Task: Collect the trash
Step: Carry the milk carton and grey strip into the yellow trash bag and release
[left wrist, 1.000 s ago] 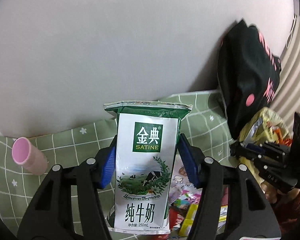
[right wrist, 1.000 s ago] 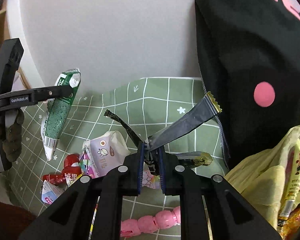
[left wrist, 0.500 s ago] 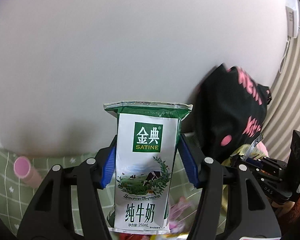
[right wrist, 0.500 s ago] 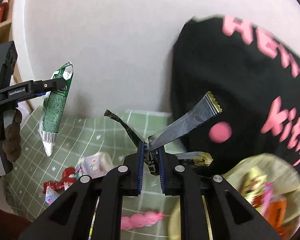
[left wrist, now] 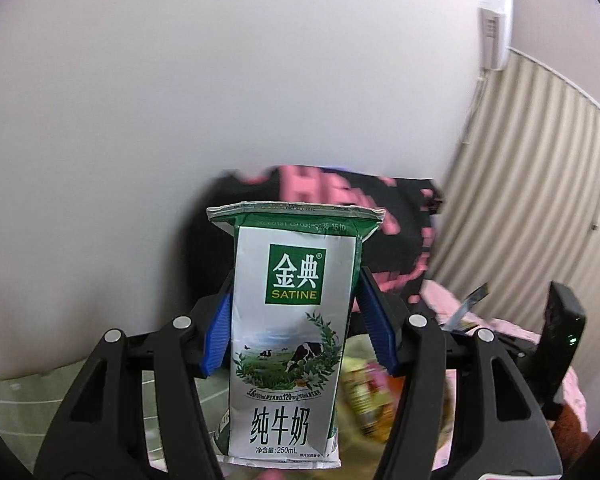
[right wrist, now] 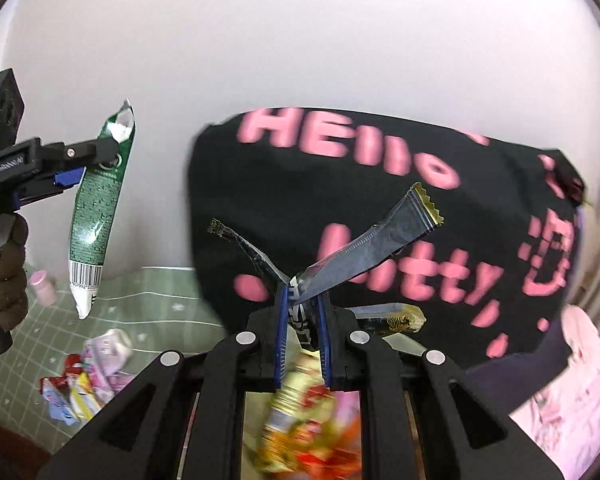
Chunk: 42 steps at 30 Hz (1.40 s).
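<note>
Left gripper [left wrist: 294, 326] pinches a flattened carton [left wrist: 290, 334] mid-body, looks light and crushable; right gripper [right wrist: 303, 334] clamps thin wrappers [right wrist: 364, 246], probably floppy and slippery.

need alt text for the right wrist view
The right tongs pinch a few dark foil wrappers before a black bag with pink lettering. At left, the left tongs hold a flattened green milk carton above a green checked cloth.

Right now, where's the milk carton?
The milk carton is clamped upright in the left gripper, held in the air in front of the black bag.
</note>
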### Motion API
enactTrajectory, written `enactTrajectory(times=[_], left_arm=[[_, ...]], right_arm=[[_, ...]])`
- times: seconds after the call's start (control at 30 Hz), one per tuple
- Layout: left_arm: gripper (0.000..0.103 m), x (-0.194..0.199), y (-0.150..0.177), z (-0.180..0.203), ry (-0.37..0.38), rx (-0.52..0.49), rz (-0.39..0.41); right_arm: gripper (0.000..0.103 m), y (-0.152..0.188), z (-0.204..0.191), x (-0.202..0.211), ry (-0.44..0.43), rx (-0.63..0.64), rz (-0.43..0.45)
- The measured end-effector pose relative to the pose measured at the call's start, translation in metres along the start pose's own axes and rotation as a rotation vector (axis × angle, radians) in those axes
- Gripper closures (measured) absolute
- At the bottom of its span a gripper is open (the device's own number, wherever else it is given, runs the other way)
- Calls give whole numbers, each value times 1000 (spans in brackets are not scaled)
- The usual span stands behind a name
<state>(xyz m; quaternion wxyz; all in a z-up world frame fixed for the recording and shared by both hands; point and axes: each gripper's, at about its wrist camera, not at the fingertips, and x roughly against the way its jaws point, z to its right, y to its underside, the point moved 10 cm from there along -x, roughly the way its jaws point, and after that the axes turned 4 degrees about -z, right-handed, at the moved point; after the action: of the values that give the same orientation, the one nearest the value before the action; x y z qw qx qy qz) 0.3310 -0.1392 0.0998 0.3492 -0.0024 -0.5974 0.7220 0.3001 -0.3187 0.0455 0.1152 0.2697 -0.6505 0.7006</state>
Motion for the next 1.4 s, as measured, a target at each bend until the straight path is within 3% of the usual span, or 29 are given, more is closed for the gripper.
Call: enactTrajectory(times=[0.3, 0.47, 0.67, 0.9, 1.13, 1.4], left_arm=[[48, -40, 3, 82, 203, 5, 22], [48, -63, 23, 103, 260, 6, -23], [48, -105, 51, 105, 252, 22, -75], [50, -131, 114, 77, 181, 7, -268], [53, -130, 133, 78, 162, -86, -386], [53, -152, 160, 79, 164, -106, -497]], right_arm=[[89, 20, 86, 42, 129, -102, 16], [89, 37, 103, 36, 126, -149, -16], [89, 53, 86, 3, 28, -171, -72], [89, 94, 54, -31, -47, -136, -200], [89, 106, 51, -42, -43, -114, -253], [89, 111, 50, -45, -16, -104, -271]])
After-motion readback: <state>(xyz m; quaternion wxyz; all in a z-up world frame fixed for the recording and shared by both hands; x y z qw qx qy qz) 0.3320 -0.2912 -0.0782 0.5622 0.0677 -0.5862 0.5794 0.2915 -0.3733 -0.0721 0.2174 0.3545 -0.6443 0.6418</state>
